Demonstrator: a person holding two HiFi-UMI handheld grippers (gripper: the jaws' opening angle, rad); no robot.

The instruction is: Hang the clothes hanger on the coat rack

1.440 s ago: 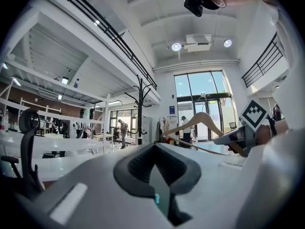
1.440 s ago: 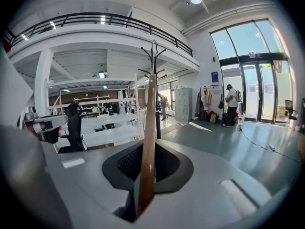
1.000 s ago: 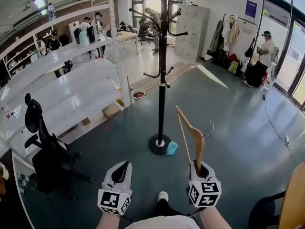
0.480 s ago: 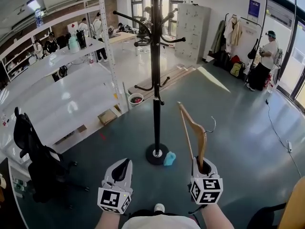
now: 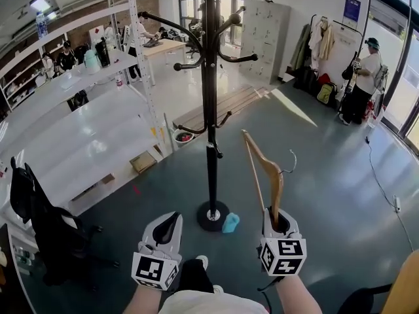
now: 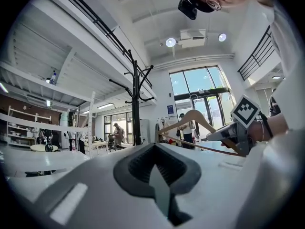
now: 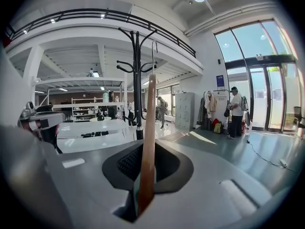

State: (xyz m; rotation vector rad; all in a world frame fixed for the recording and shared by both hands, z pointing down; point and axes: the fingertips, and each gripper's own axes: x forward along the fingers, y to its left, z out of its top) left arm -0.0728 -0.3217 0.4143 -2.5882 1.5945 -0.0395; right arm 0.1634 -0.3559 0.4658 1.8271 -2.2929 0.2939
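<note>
Grey-green floor [image 5: 340,175] ahead, coat rack [image 5: 211,142] upright at centre. Wooden hanger [image 5: 277,191] is pinched at one end by right claw [image 5: 277,220]. Its long axis is run up and forward from the claw, wire hook turned right, away from the rack. Hanger is held right of the rack, apart from it. Left claw [image 5: 168,226] is pressed together, empty.

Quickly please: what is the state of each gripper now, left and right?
Left gripper: shut, holding nothing.
Right gripper: shut on the hanger.
</note>
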